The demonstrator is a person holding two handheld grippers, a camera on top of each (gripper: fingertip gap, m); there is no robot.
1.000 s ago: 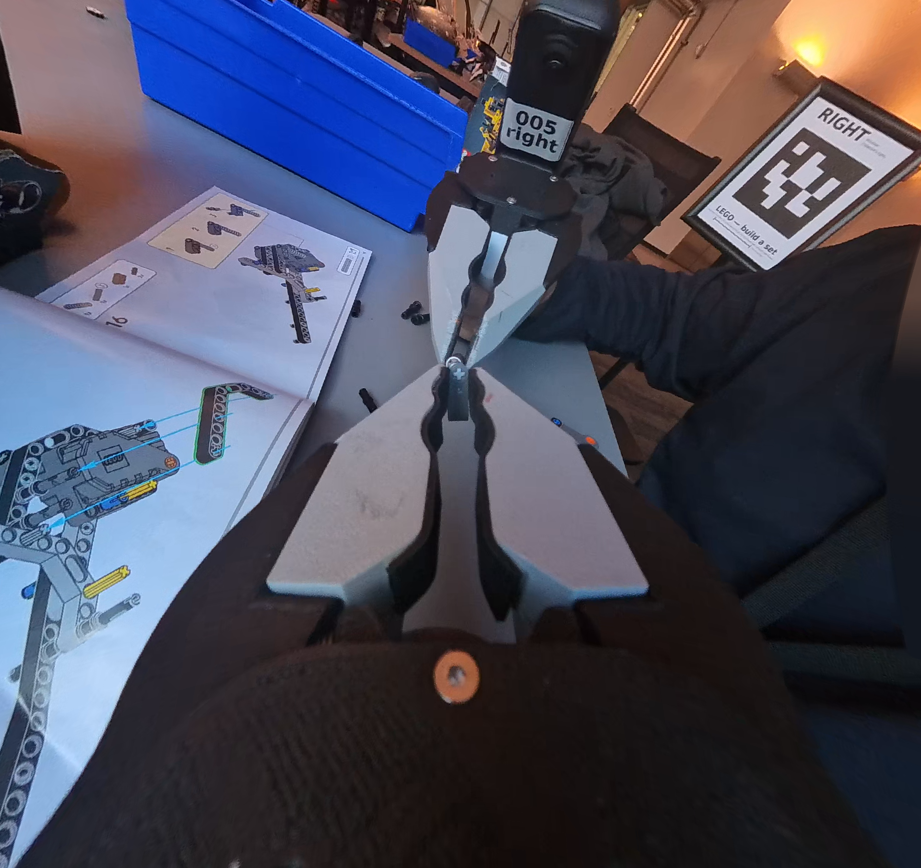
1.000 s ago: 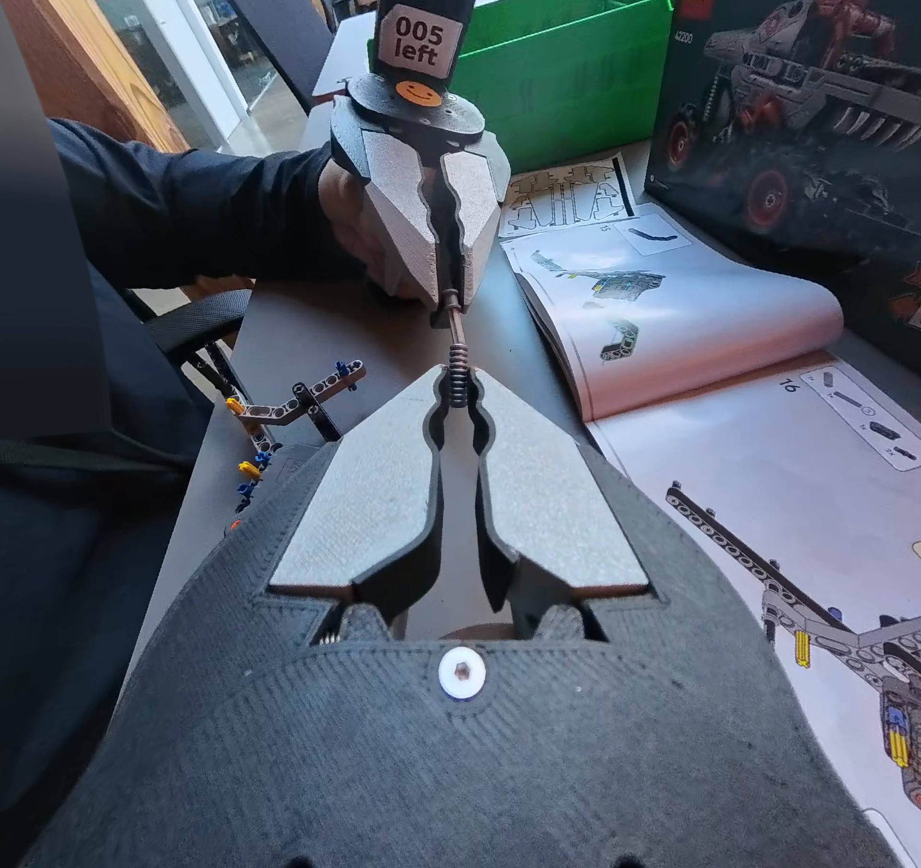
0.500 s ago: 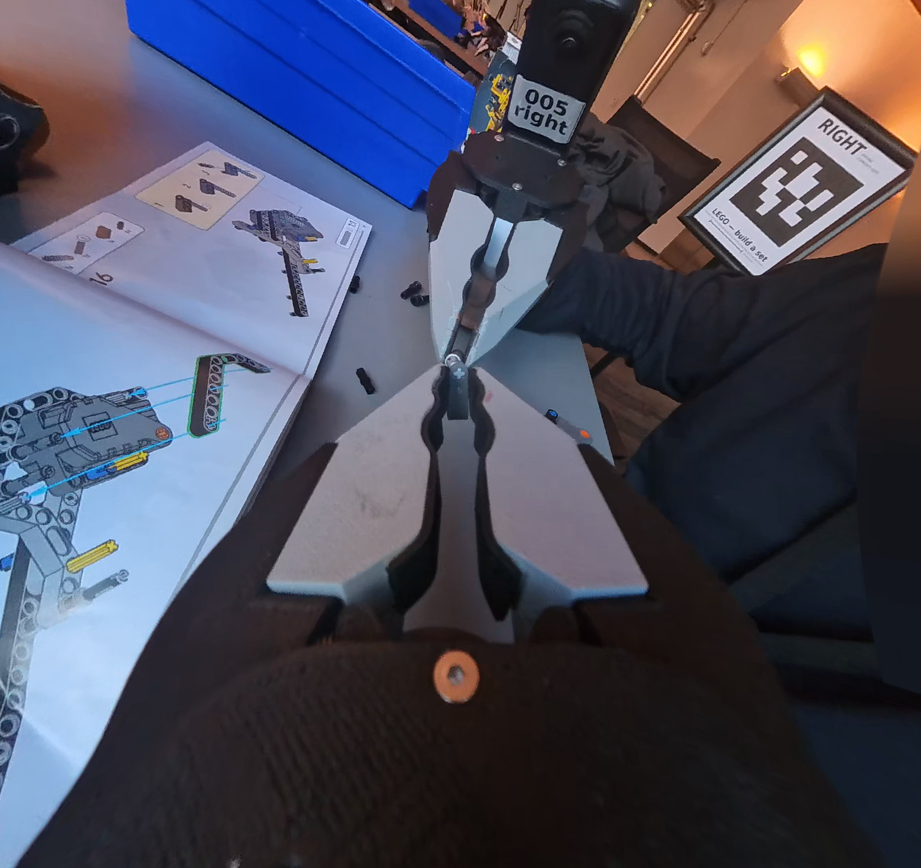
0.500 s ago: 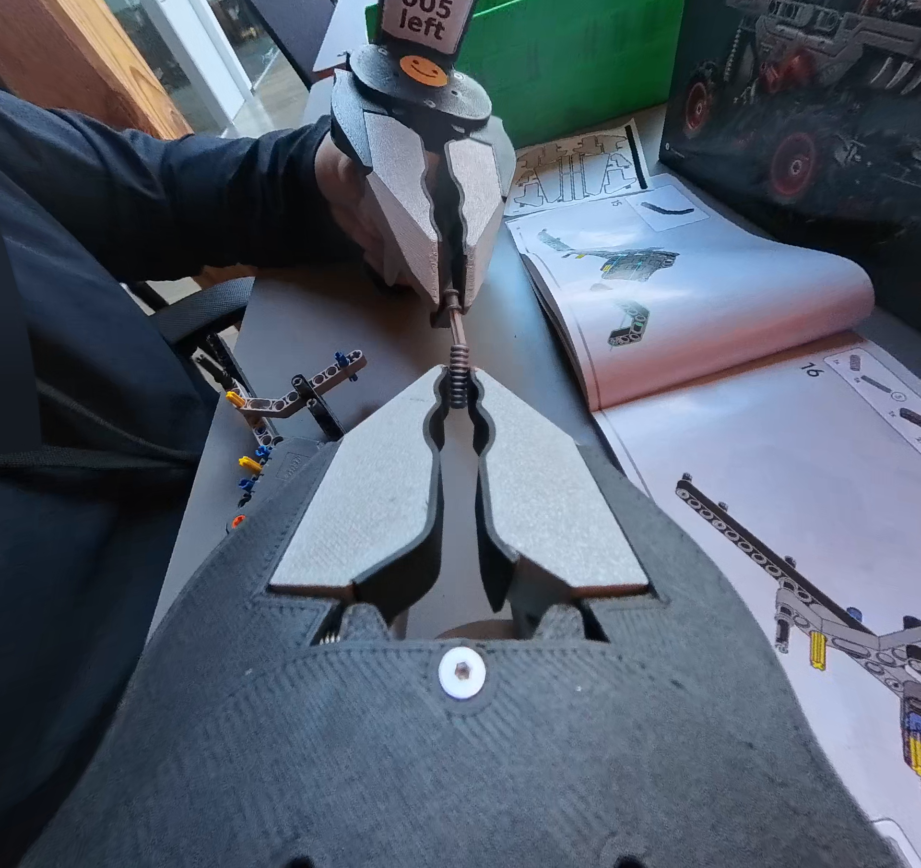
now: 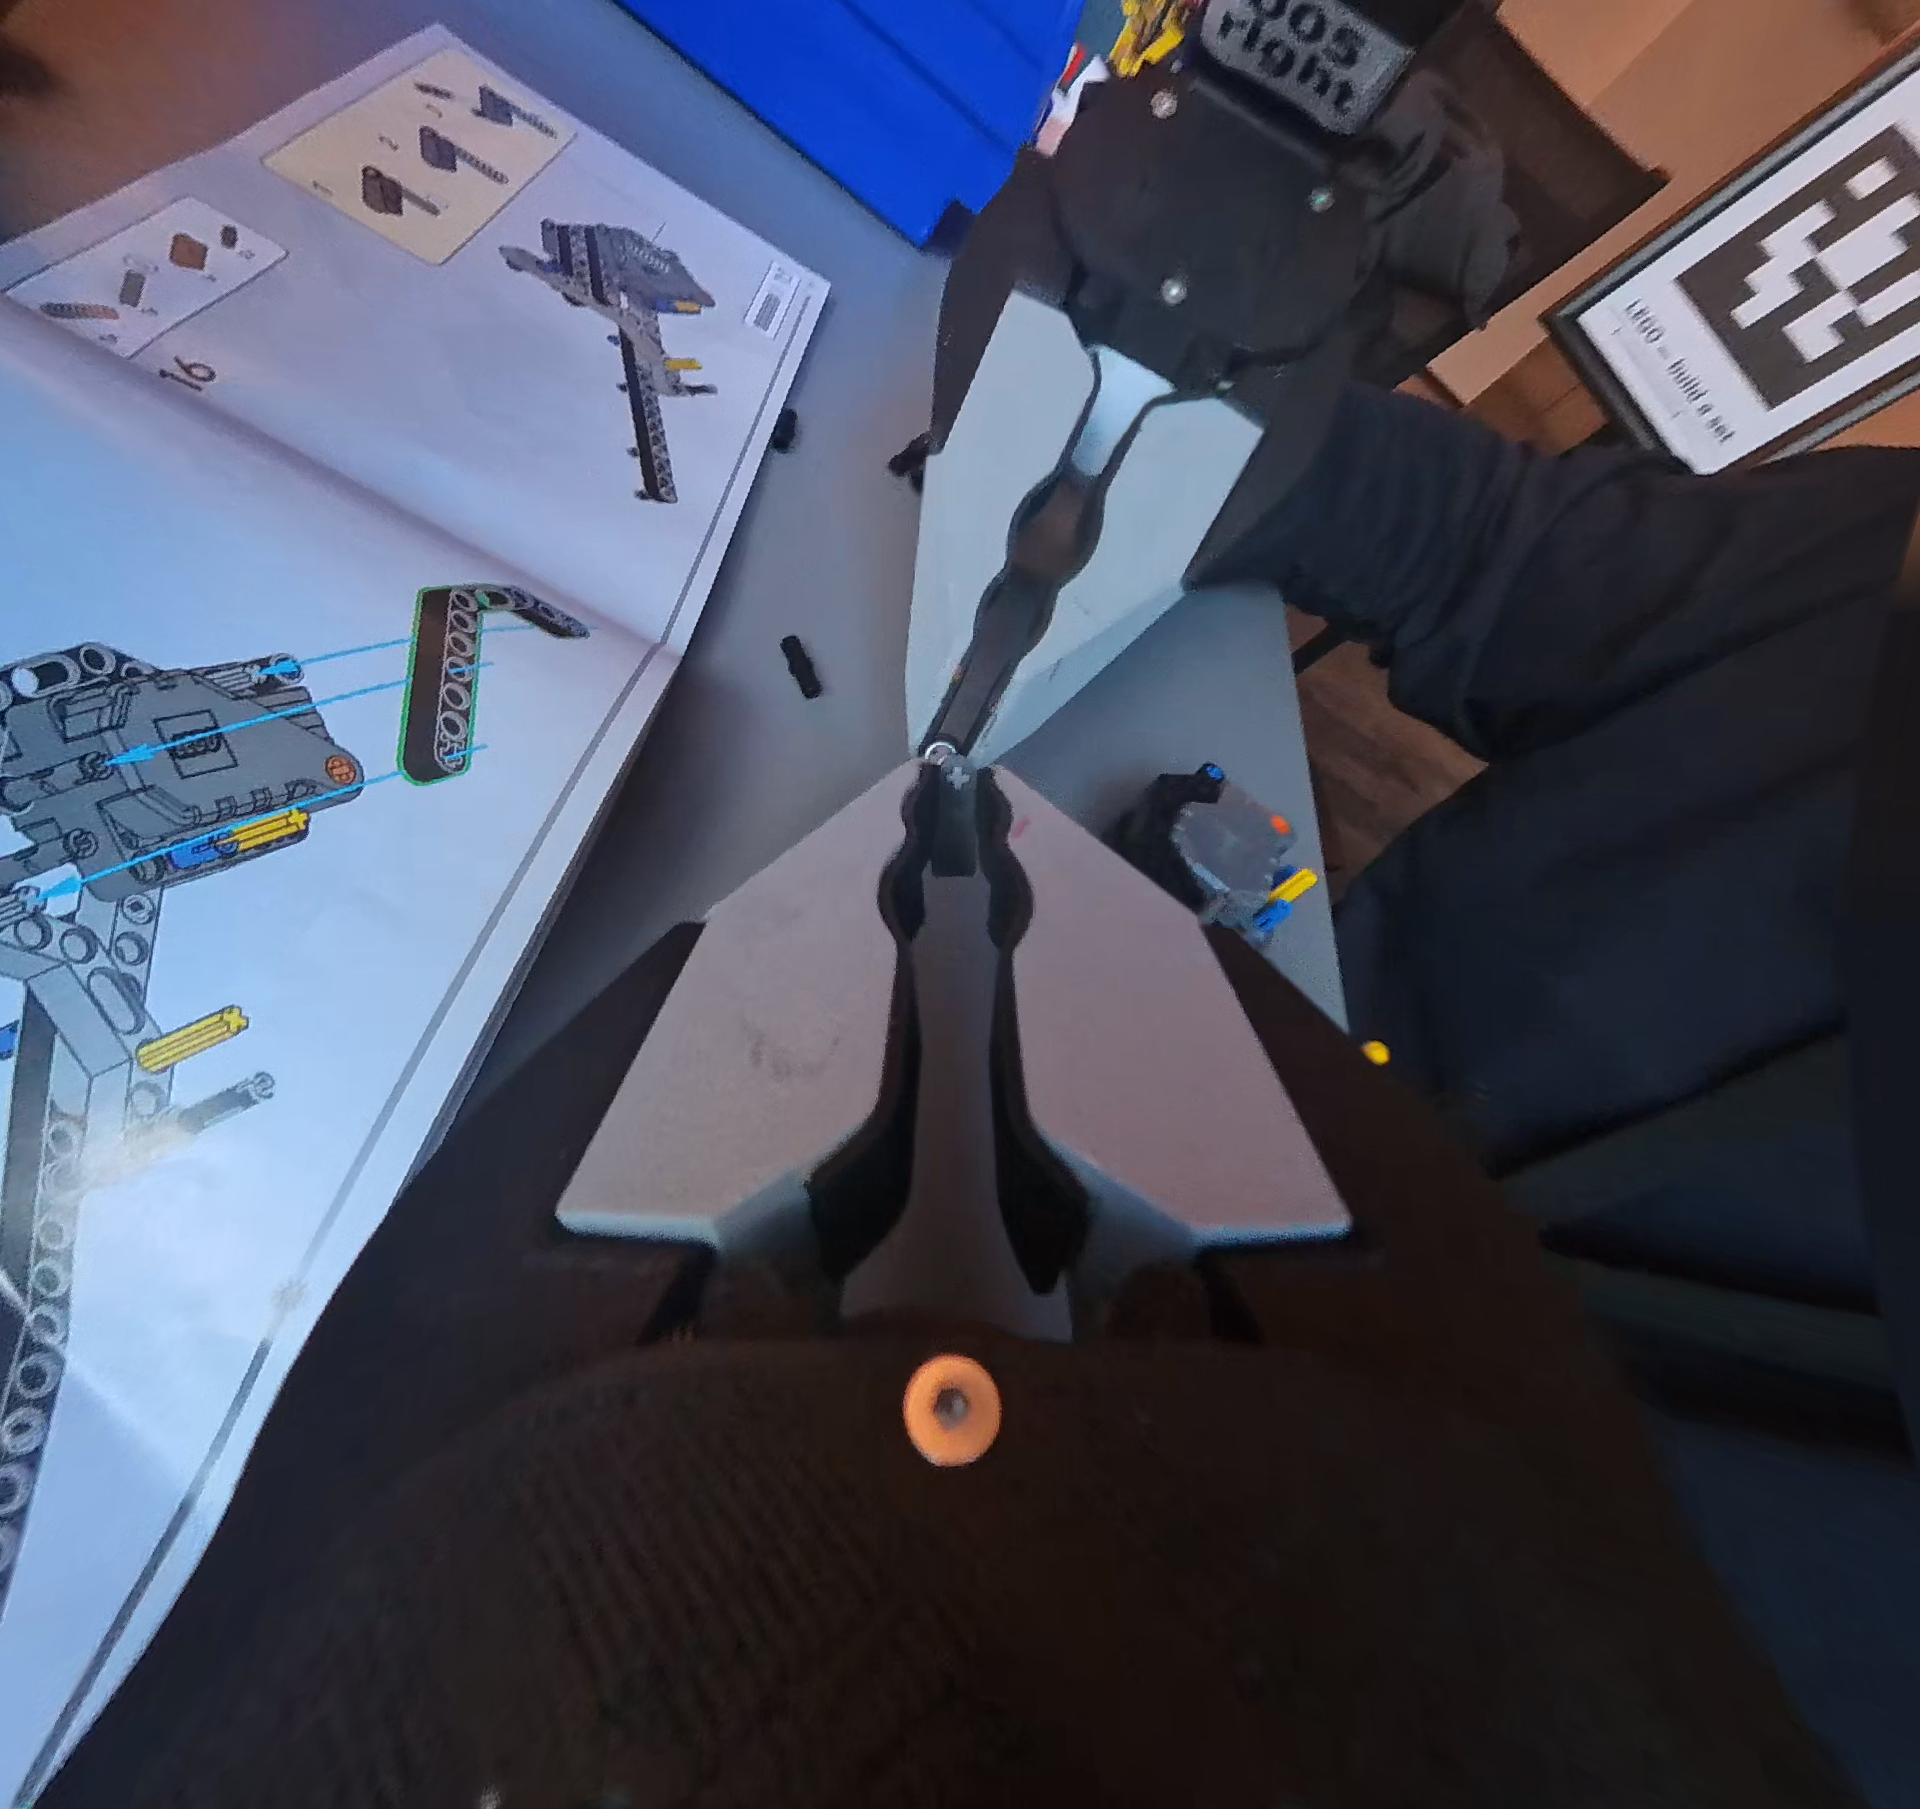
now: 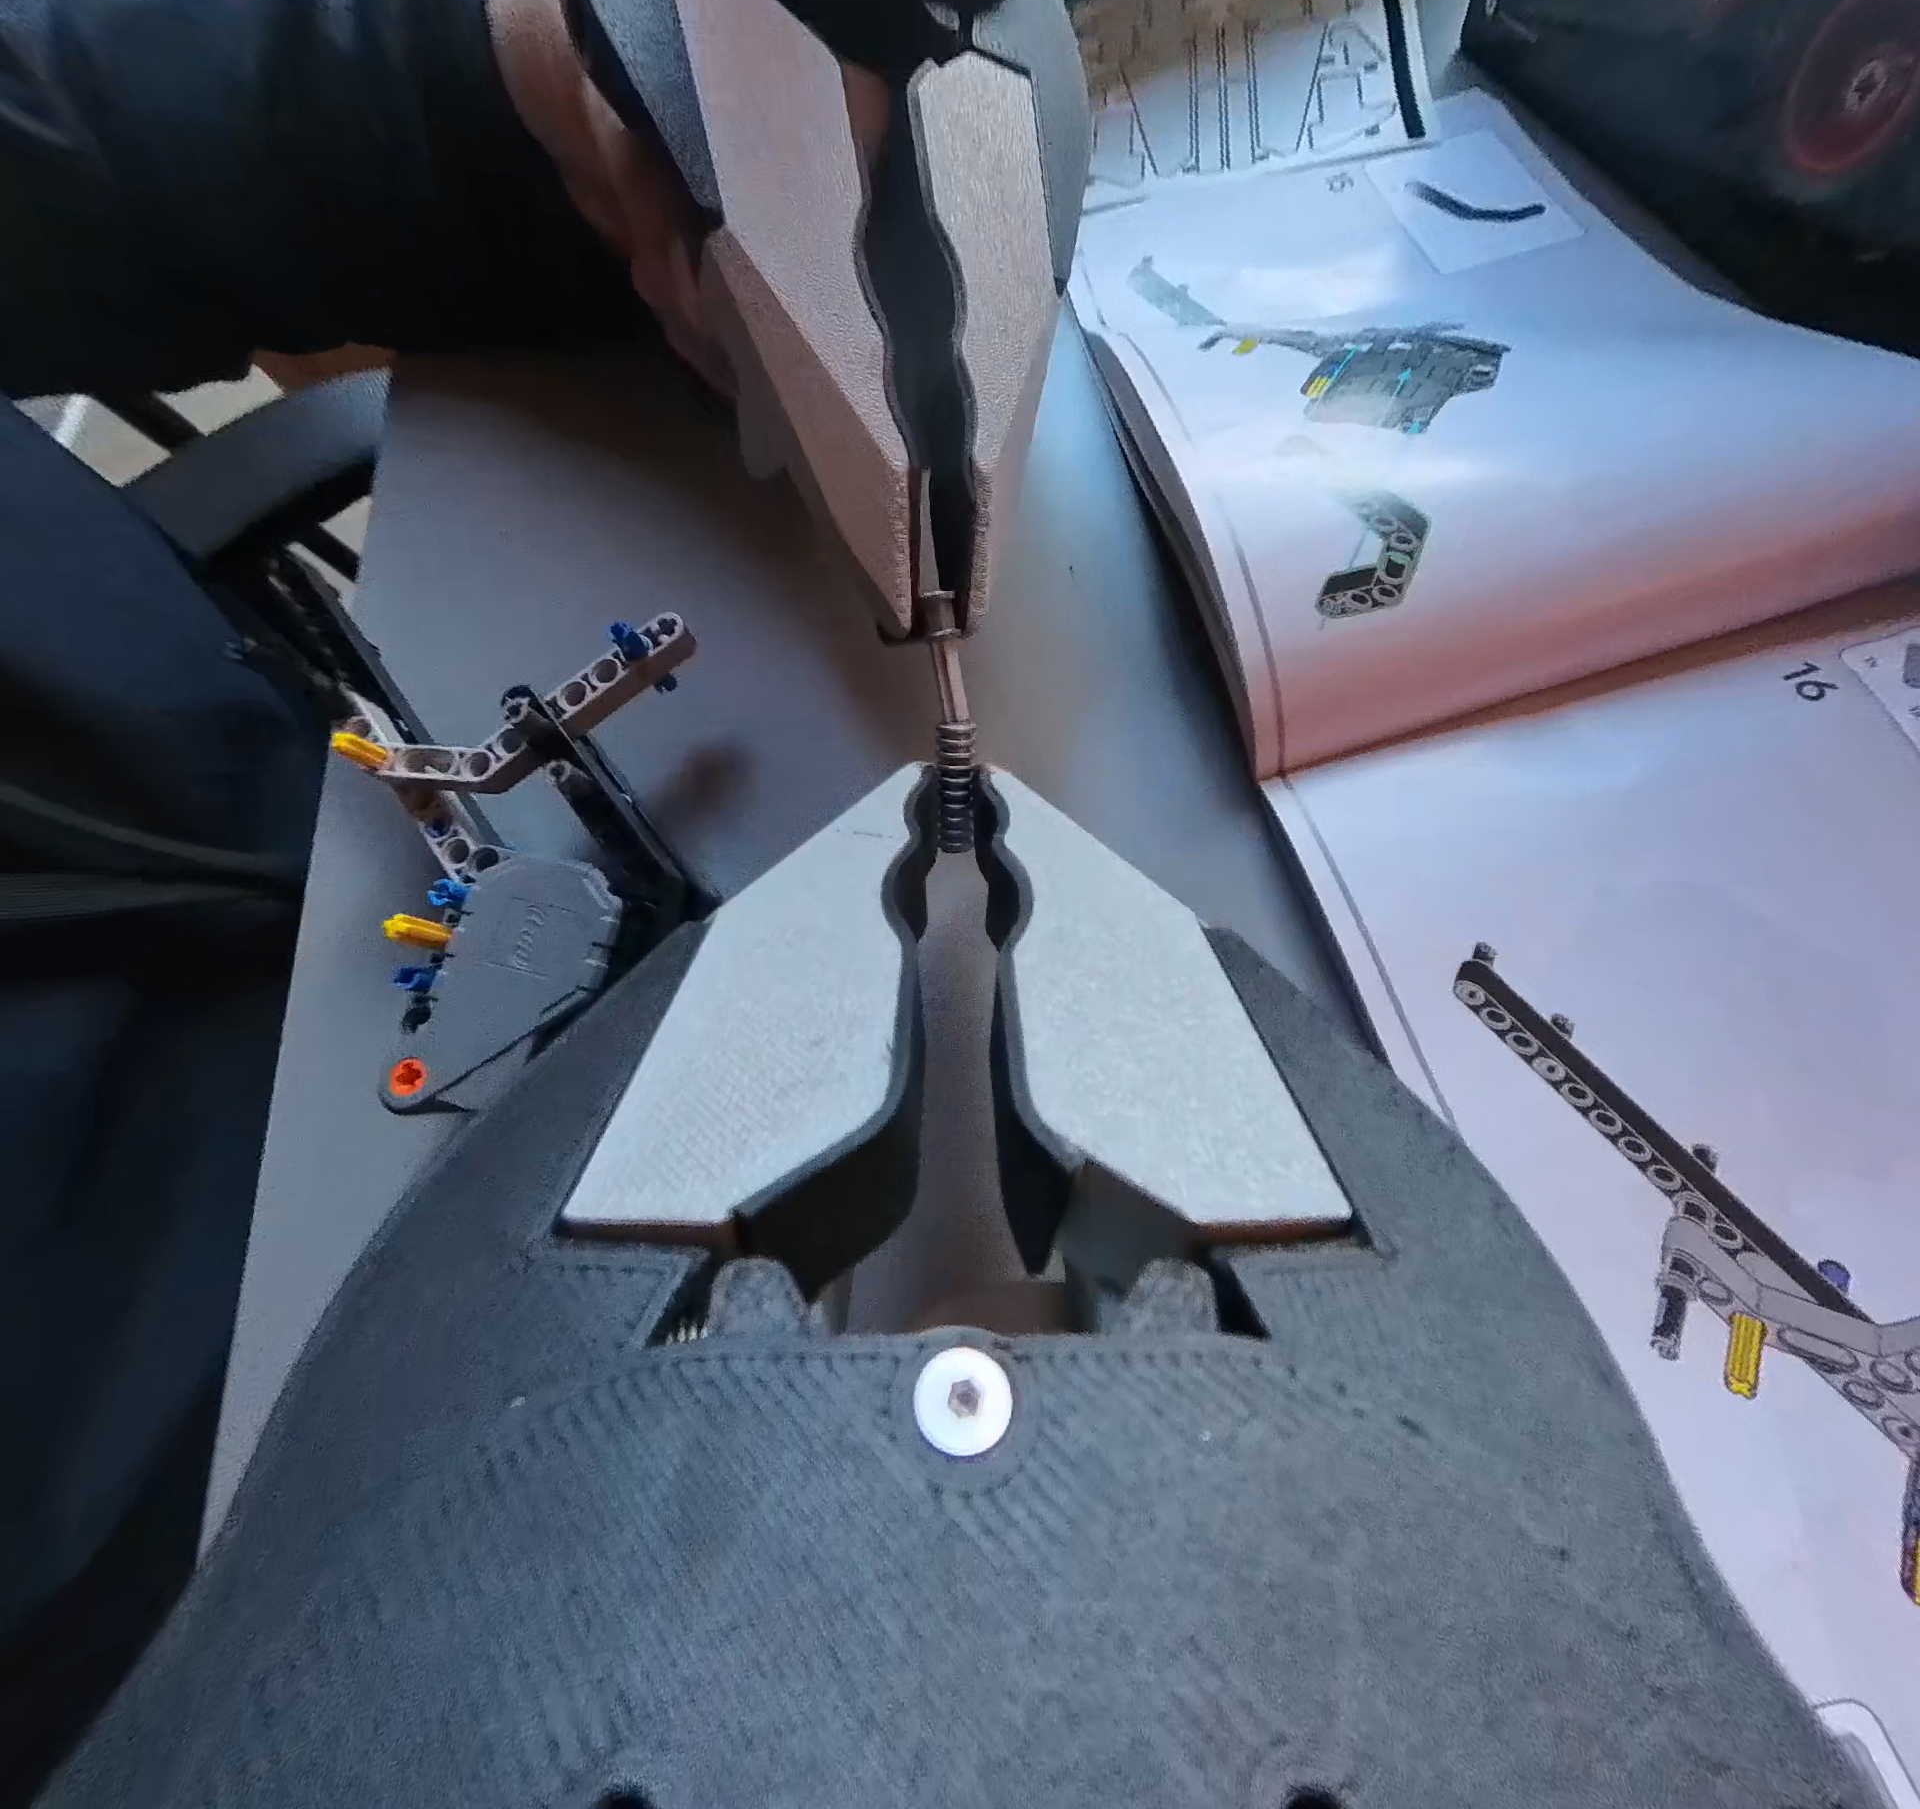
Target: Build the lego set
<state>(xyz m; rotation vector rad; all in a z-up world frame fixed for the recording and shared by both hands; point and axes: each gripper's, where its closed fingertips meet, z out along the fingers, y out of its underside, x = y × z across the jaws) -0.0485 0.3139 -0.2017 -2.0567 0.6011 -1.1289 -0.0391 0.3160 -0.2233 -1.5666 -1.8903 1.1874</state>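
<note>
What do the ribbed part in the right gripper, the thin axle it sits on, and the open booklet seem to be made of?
Ribbed part: probably dark moulded plastic, matte, with even stacked ridges. Thin axle: likely brownish plastic with a dull sheen; metal cannot be excluded. The left gripper holds its far end. Booklet: printed paper, slightly glossy, since its page curls and catches light.

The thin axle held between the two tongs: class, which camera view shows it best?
The right wrist view: the axle runs lengthwise in clear sight between left tongs and right tongs. The left wrist view shows only its end.
</note>
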